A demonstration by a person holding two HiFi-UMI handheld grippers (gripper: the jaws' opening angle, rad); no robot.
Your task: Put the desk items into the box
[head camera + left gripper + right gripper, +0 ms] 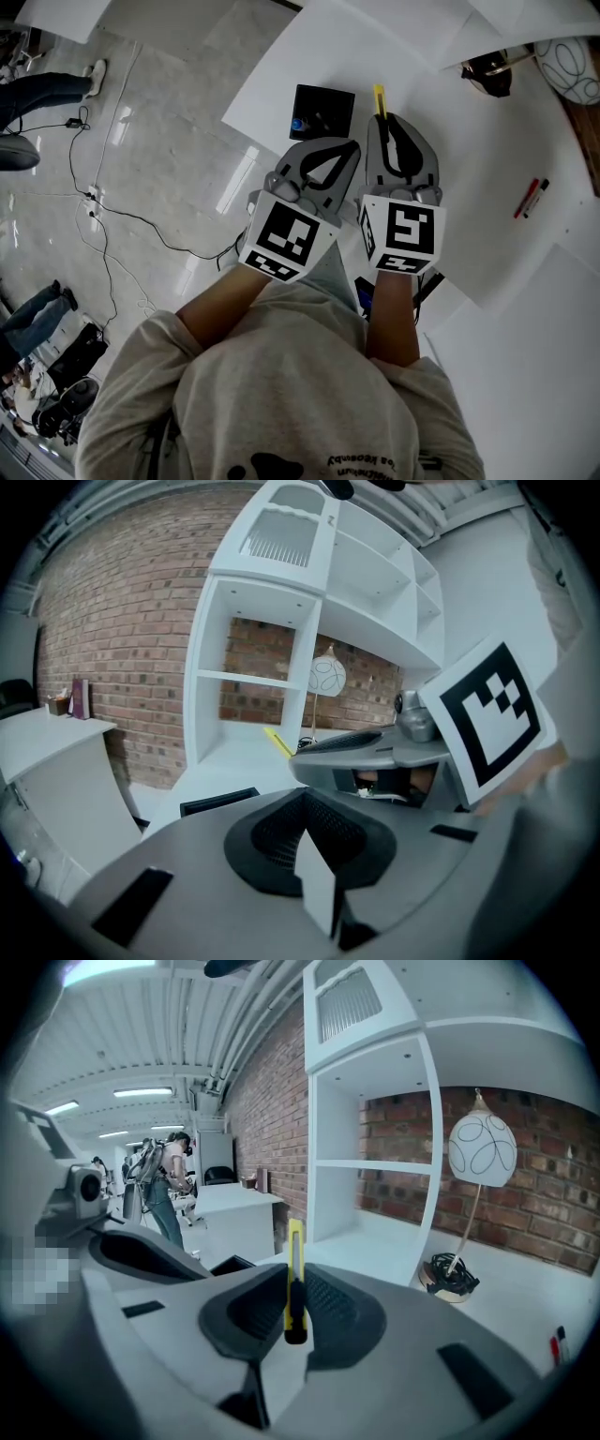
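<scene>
My right gripper (386, 120) is shut on a yellow utility knife (380, 97), which sticks out past the fingertips. In the right gripper view the knife (294, 1241) stands upright between the dark pads (330, 1305). My left gripper (352, 145) is close beside it on the left, its fingertips together with nothing between them. A small black box (323, 111) lies on the white desk just beyond both grippers. It shows low in the left gripper view (217, 802), with the knife (278, 742) and the right gripper (375, 752) to its right.
A red pen and a black pen (531, 199) lie on the desk at the right. At the far right stands a lamp with a dark base (487, 70) and a white shade (482, 1150). White shelving (272, 630) backs the desk. Cables (103, 202) run across the floor.
</scene>
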